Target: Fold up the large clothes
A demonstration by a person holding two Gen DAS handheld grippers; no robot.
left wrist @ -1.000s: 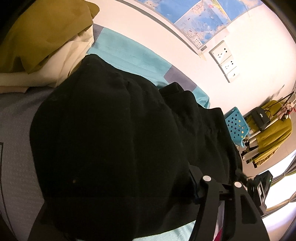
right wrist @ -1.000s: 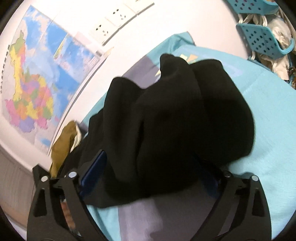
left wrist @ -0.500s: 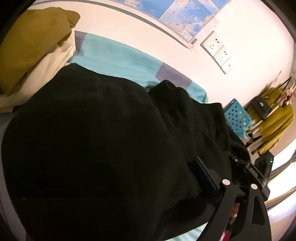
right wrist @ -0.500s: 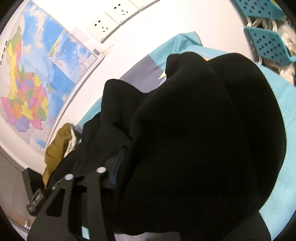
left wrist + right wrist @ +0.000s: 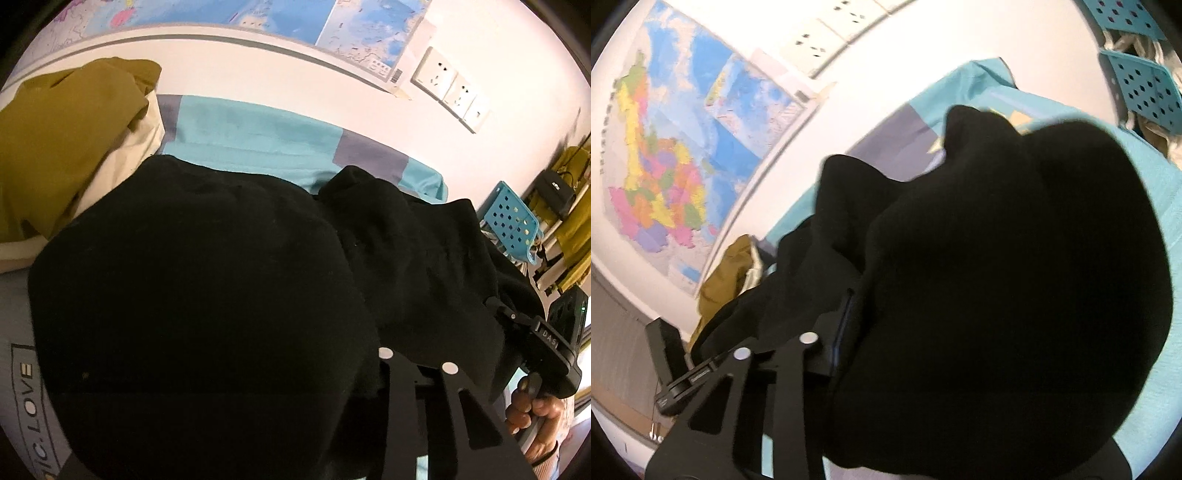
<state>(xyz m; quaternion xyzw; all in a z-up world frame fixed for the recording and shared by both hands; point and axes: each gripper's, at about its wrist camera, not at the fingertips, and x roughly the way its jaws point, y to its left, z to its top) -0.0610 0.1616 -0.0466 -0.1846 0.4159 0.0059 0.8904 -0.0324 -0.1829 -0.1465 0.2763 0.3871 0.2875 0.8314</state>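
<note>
A large black garment (image 5: 207, 295) lies bunched on the teal and grey bed sheet (image 5: 258, 133) and fills most of both views. My left gripper (image 5: 303, 373) is closing with the black cloth gathered between its jaws. One finger (image 5: 402, 384) shows and the other is buried under the fabric. My right gripper (image 5: 897, 332) is also closing on the black garment (image 5: 997, 277). Its blue-edged pad (image 5: 844, 325) presses against the cloth, and its other finger is hidden. In the left wrist view the right gripper (image 5: 546, 339) and the hand (image 5: 532, 410) that holds it are at the garment's right edge.
A mustard garment (image 5: 62, 140) on a cream cloth (image 5: 122, 166) is piled at the left end of the bed. A map (image 5: 665, 166) and wall sockets (image 5: 450, 92) are on the wall behind. Blue perforated baskets (image 5: 513, 225) and hanging clothes stand past the bed's right end.
The visible fingers of both grippers moved inward as the jaws narrowed on the black cloth. The garment has bunched up and now fills more of each view. The right gripper shows closer in the left view.
</note>
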